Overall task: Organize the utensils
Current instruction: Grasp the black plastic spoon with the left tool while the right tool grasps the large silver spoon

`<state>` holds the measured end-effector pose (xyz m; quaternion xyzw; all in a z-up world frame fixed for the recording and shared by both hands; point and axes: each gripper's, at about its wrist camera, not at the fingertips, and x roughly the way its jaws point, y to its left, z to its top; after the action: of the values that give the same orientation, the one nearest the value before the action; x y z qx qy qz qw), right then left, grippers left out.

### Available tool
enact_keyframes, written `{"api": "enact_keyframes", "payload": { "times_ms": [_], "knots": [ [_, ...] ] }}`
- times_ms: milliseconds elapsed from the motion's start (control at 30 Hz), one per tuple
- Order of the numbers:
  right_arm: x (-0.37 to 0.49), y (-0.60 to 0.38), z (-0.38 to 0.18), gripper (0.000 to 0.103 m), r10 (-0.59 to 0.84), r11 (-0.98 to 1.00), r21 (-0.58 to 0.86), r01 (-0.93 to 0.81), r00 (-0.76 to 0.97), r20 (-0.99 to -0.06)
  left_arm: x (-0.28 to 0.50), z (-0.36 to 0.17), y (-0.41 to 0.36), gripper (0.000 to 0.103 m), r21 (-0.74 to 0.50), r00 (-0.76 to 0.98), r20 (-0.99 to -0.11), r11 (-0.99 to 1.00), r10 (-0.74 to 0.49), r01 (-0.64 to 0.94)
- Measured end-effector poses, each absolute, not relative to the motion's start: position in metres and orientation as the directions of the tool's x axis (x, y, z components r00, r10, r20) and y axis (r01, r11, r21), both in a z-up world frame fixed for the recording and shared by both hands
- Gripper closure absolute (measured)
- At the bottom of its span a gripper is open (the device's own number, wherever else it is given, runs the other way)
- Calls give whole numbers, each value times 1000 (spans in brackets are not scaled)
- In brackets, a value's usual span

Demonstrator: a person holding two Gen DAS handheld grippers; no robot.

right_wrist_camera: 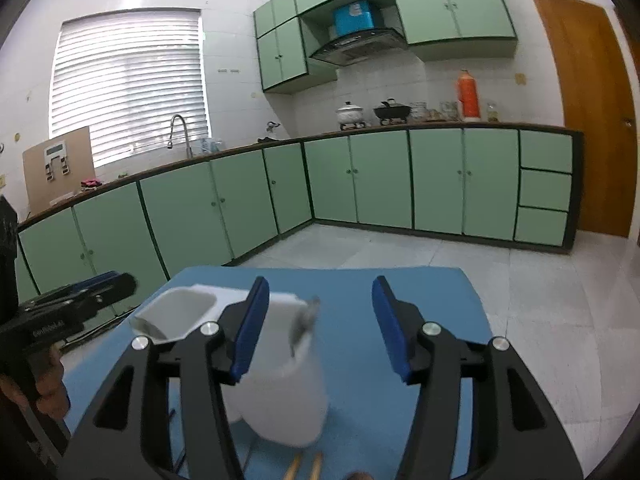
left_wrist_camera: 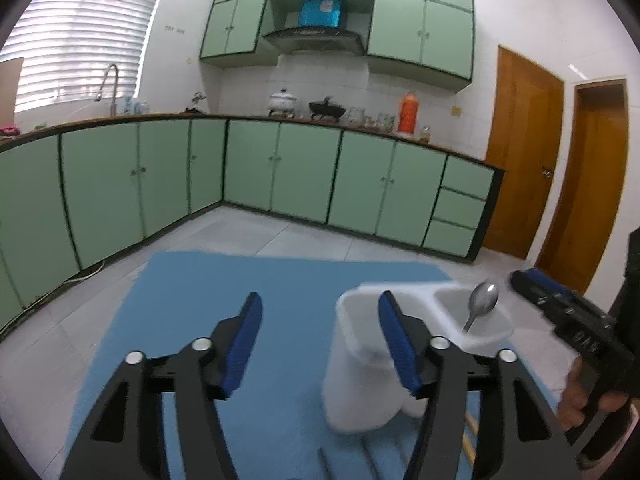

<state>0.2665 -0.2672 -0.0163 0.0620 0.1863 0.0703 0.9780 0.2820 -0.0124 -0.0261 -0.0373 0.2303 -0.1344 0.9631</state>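
A white two-compartment utensil holder (left_wrist_camera: 360,360) stands on a blue mat (left_wrist_camera: 280,280). A metal spoon (left_wrist_camera: 482,306) stands bowl-up in its right compartment; the left compartment looks empty. My left gripper (left_wrist_camera: 320,340) is open and empty, its right finger in front of the holder. My right gripper (right_wrist_camera: 316,320) is open and empty just above the holder (right_wrist_camera: 280,380), where the spoon (right_wrist_camera: 304,326) shows blurred. Wooden chopstick ends (right_wrist_camera: 304,468) and thin metal utensils (left_wrist_camera: 372,460) lie on the mat near the holder's base.
The mat (right_wrist_camera: 400,288) covers a table in a kitchen with green cabinets (left_wrist_camera: 280,168). The right gripper's body (left_wrist_camera: 568,312) shows at the right of the left wrist view; the left gripper's body (right_wrist_camera: 68,304) at the left of the right wrist view.
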Motion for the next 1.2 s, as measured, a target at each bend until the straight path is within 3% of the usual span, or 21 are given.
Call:
{"api": "enact_keyframes", "payload": {
  "times_ms": [133, 400, 833, 1000, 1067, 1200],
  "knots": [
    [249, -279, -31, 43, 107, 989, 137, -51, 892, -440, 267, -40, 6, 33, -131, 807, -543, 973, -230, 190],
    [220, -276, -66, 42, 42, 997, 74, 3, 803, -595, 239, -87, 11, 32, -95, 670, -724, 986, -164, 139],
    [209, -256, -81, 47, 68, 998, 47, -49, 773, -631, 245, -117, 3, 32, -84, 607, -780, 987, -150, 136],
    [211, -260, -82, 48, 71, 997, 50, -50, 766, -638, 250, -121, 3, 51, -87, 602, -783, 986, -157, 144],
    [213, -258, -84, 48, 68, 998, 42, -53, 762, -644, 250, -121, 2, 65, -89, 602, -781, 984, -167, 156],
    [214, -260, -90, 51, 67, 998, 40, -54, 749, -659, 250, -120, -1, 68, -84, 609, -775, 982, -172, 171]
  ]
}}
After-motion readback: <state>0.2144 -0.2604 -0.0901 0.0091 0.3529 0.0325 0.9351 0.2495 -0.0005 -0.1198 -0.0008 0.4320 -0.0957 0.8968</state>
